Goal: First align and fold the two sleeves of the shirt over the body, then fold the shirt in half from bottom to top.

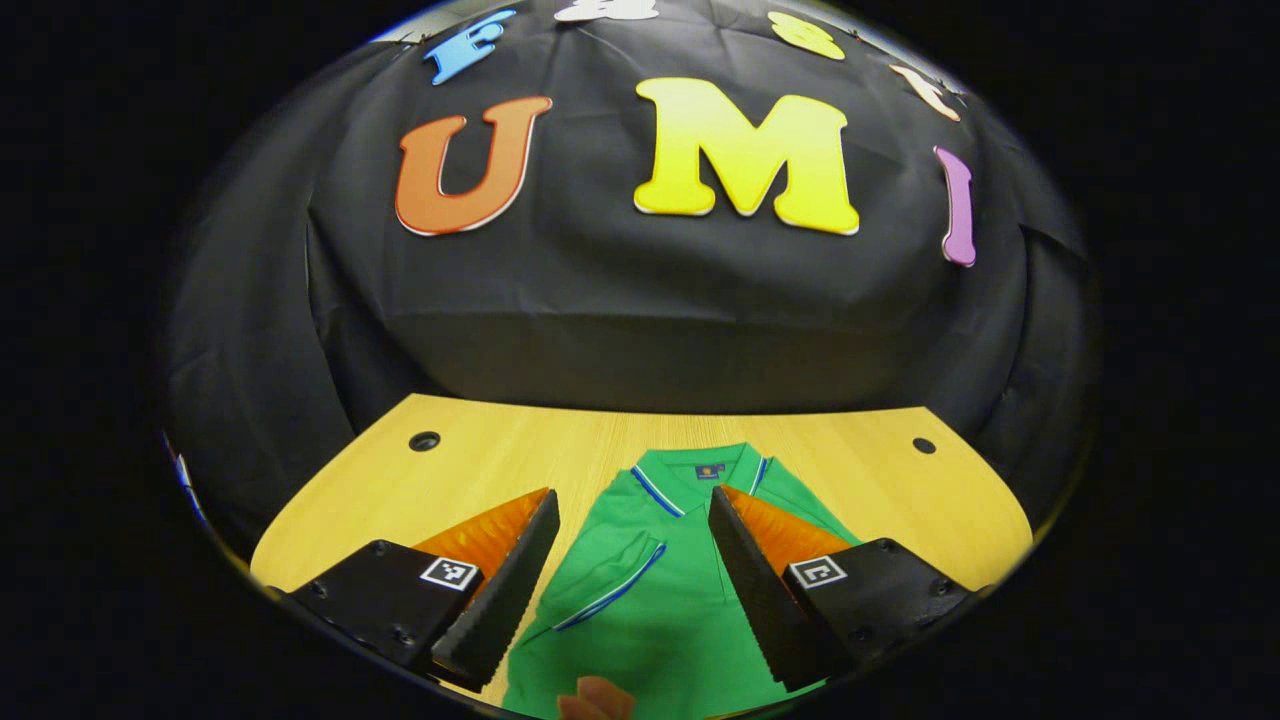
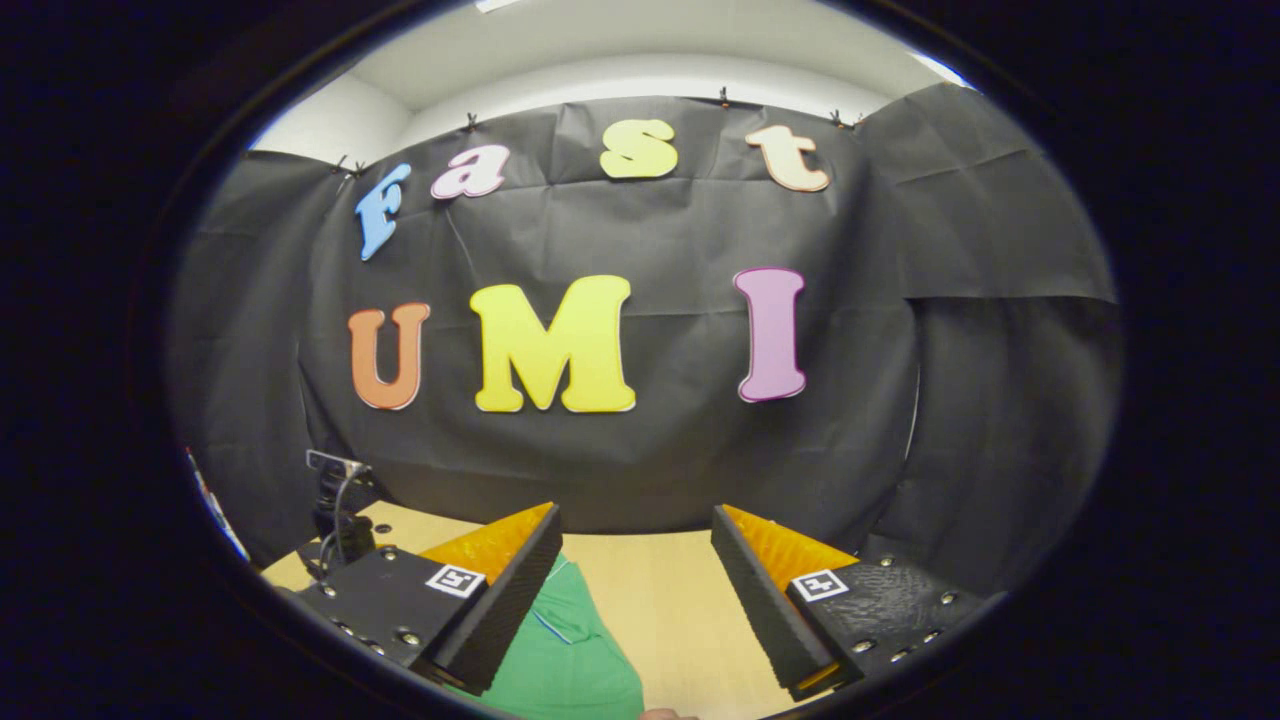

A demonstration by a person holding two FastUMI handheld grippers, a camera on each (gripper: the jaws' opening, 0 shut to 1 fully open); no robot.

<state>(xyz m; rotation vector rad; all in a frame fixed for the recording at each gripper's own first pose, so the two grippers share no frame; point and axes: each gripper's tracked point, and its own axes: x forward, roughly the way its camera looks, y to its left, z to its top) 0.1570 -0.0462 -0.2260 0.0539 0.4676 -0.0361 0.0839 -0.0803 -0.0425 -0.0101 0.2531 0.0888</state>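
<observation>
Wooden table (image 1: 380,490) has two little holes, nothing blocking. Green shirt (image 1: 680,590) lies flat, collar far side, right under the wide-open left gripper (image 1: 633,520). Right gripper (image 2: 636,535), open too, hovers beside the shirt's edge.

In the left gripper view, the shirt (image 1: 690,590) lay on the table (image 1: 480,470) between and ahead of the spread fingers (image 1: 510,590), collar (image 1: 700,472) farthest away. In the right gripper view, it lay beside the left-hand finger (image 2: 500,600), bare table ahead.
</observation>
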